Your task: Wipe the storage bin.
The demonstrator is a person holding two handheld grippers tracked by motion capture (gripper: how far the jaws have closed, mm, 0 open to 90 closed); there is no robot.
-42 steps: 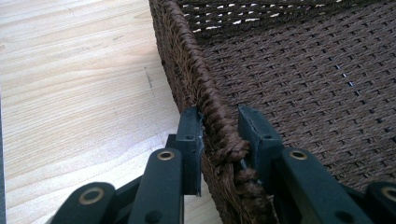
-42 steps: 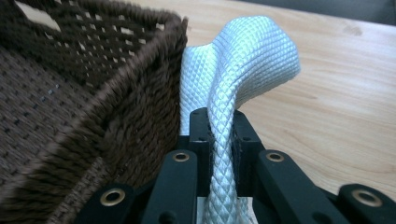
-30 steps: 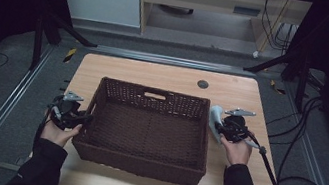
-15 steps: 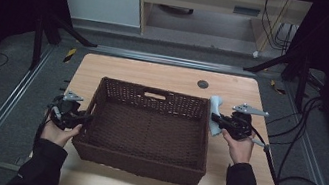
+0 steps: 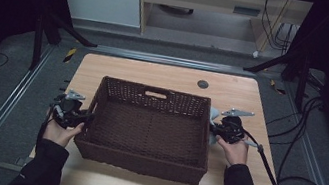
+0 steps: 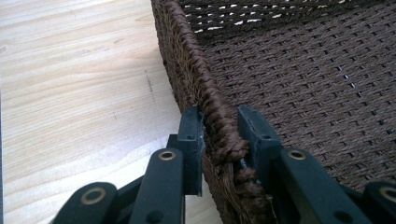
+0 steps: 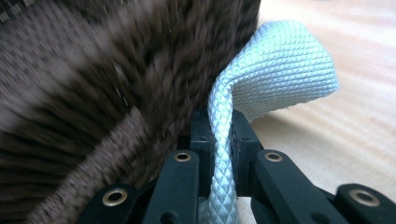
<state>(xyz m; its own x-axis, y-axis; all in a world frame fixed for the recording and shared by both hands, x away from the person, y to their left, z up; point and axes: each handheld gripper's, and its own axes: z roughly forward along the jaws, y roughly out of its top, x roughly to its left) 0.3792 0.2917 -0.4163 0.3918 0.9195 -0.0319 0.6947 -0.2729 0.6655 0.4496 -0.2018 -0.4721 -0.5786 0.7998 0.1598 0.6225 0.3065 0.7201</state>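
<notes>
A dark brown wicker basket (image 5: pixel 157 93) stands empty in the middle of the wooden table. My left gripper (image 5: pixel 83 118) is at its left wall. In the left gripper view the jaws (image 6: pixel 219 135) straddle the braided rim (image 6: pixel 187 60), one inside and one outside, pressing on it. My right gripper (image 5: pixel 214 126) is at the basket's right wall, shut on a pale blue textured cloth (image 5: pixel 213 115). In the right gripper view the cloth (image 7: pixel 280 70) rises between the jaws (image 7: pixel 219 135) and folds over to the right, close beside the blurred basket wall (image 7: pixel 93 70).
A small black round disc (image 5: pixel 203 84) lies on the table (image 5: pixel 155 73) behind the basket. Black cables (image 5: pixel 295 145) trail off the table's right side. Bare wood shows to the left (image 6: pixel 70 93) and right of the basket.
The right hand has shifted slightly toward the basket's right wall with the cloth, which now stands closer to the wicker. The left hand has stayed on the rim.
</notes>
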